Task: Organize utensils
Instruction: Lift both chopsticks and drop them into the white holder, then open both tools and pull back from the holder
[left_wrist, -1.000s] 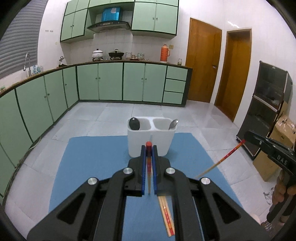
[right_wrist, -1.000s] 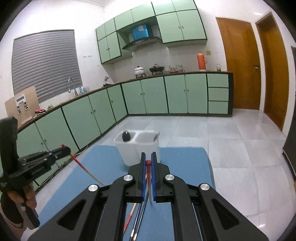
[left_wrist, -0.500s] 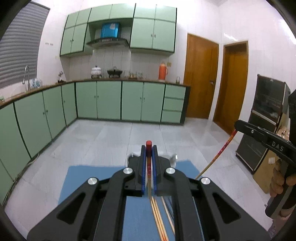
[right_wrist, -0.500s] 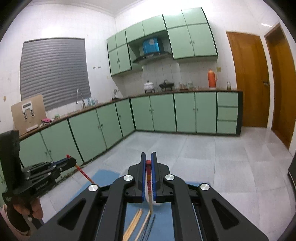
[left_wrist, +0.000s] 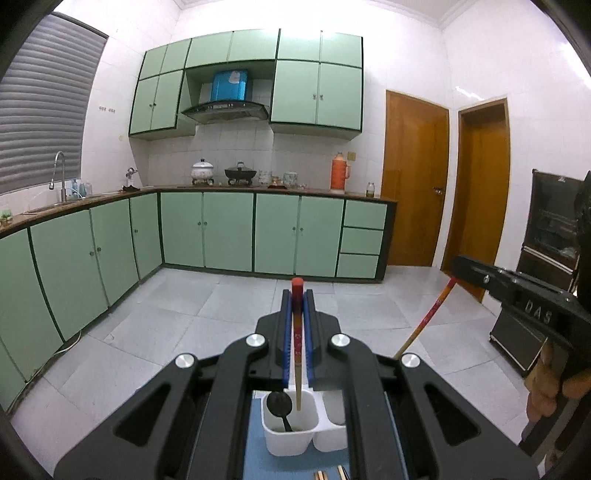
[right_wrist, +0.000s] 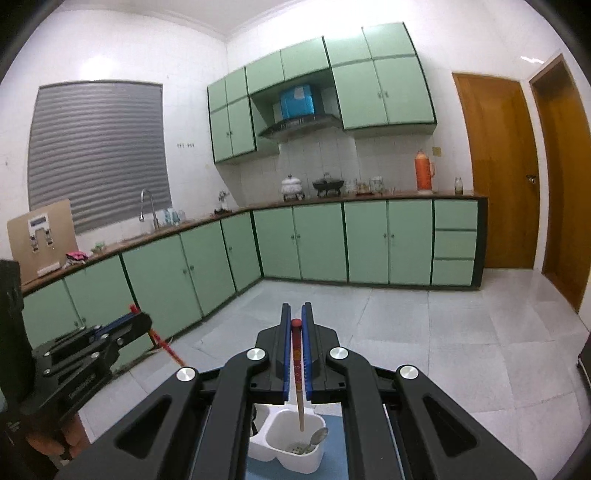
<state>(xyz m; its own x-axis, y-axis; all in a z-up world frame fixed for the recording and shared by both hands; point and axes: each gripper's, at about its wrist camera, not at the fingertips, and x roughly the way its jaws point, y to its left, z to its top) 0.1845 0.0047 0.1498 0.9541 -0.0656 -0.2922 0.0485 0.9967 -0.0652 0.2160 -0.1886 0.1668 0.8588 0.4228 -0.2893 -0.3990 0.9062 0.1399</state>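
Observation:
My left gripper (left_wrist: 297, 295) is shut on a red-topped wooden chopstick (left_wrist: 297, 354) that hangs tip down over the left compartment of the white two-compartment holder (left_wrist: 291, 439), where a black spoon (left_wrist: 279, 404) stands. My right gripper (right_wrist: 296, 310) is shut on a second red-topped chopstick (right_wrist: 298, 380), tip down over the holder's right compartment (right_wrist: 291, 443), which holds a metal spoon (right_wrist: 317, 437). Each gripper shows in the other's view: the right one (left_wrist: 458, 264), the left one (right_wrist: 144, 319).
The holder stands on a blue mat (left_wrist: 255, 454). More chopsticks (left_wrist: 321, 474) lie on the mat near the bottom edge. Green kitchen cabinets (left_wrist: 229, 232) line the back and left. Two wooden doors (left_wrist: 413, 184) are at the right.
Both grippers have risen and tilted up with their chopsticks. The holder has dropped from mid-frame to below the jaws, and the chopstick tips now hang over its compartments.

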